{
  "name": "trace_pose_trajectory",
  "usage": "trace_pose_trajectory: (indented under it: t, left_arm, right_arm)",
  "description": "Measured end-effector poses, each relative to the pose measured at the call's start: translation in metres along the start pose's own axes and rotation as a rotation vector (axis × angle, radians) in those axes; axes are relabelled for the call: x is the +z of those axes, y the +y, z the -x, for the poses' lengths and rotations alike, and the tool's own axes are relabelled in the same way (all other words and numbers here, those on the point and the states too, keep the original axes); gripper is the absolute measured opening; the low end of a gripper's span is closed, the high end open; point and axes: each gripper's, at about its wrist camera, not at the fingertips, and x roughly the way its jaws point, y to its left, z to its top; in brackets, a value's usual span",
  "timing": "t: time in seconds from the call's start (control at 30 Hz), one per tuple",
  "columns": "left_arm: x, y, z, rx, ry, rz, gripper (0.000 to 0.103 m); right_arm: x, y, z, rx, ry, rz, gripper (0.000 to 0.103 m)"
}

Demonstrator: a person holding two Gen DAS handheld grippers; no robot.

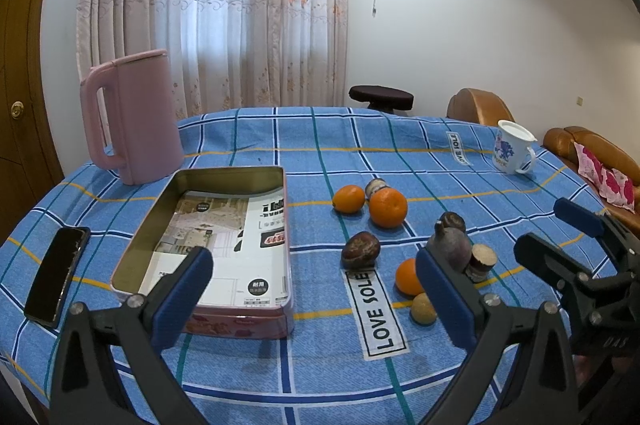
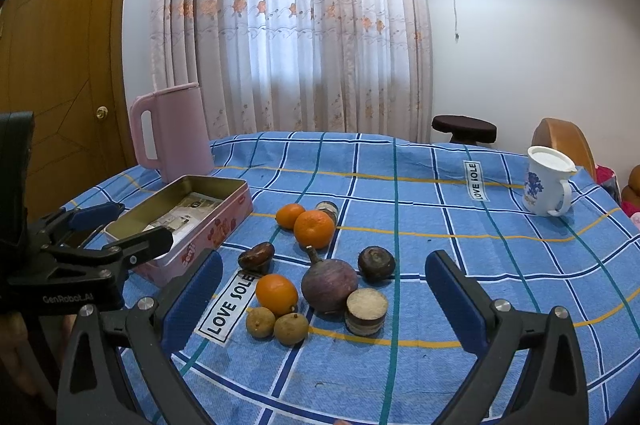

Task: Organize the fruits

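Several fruits lie loose on the blue checked tablecloth (image 2: 440, 225): three oranges (image 2: 314, 229) (image 2: 277, 293) (image 2: 289, 215), a purple round fruit with a stem (image 2: 329, 284), dark brown fruits (image 2: 376, 263) (image 2: 257, 257), two small tan longans (image 2: 291, 328) and a cut stub (image 2: 366, 311). An open pink tin (image 1: 224, 245) lined with printed paper sits to their left. My left gripper (image 1: 316, 293) is open and empty, above the tin's near edge. My right gripper (image 2: 324, 305) is open and empty, above the near fruit cluster.
A pink jug (image 1: 132, 117) stands behind the tin. A black phone (image 1: 58, 275) lies at the left edge. A white mug with blue print (image 2: 546, 185) stands far right. A stool (image 2: 464, 129) and brown sofa (image 1: 592, 153) are beyond the table.
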Motion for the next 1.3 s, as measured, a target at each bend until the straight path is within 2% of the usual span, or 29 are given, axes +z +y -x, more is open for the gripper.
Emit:
trace_pose_trajectory:
  t: [0.77, 0.87, 0.93, 1.07, 1.17, 1.2, 1.3]
  left_arm:
    - [-0.015, -0.017, -0.018, -0.014, 0.060, -0.024, 0.103]
    - [-0.021, -0.024, -0.023, -0.032, 0.080, -0.037, 0.103]
    - [-0.026, -0.032, -0.028, -0.046, 0.095, -0.056, 0.103]
    - [-0.031, -0.046, -0.036, -0.093, 0.124, -0.069, 0.098]
    - [-0.032, -0.053, -0.044, -0.139, 0.169, -0.071, 0.085]
    - [-0.032, -0.054, -0.045, -0.153, 0.175, -0.065, 0.080]
    - [-0.031, -0.060, -0.052, -0.184, 0.208, -0.079, 0.078]
  right_arm:
    - [-0.016, -0.015, -0.008, -0.028, 0.037, -0.018, 0.102]
    - [-0.023, -0.022, -0.009, -0.033, 0.051, -0.029, 0.095]
    - [-0.027, -0.027, -0.013, -0.048, 0.072, -0.031, 0.082]
    - [-0.032, -0.039, -0.019, -0.069, 0.101, -0.045, 0.080]
    - [-0.032, -0.041, -0.026, -0.079, 0.116, -0.034, 0.076]
    - [-0.032, -0.041, -0.030, -0.088, 0.132, -0.025, 0.071]
    - [-0.030, -0.042, -0.041, -0.081, 0.169, -0.020, 0.068]
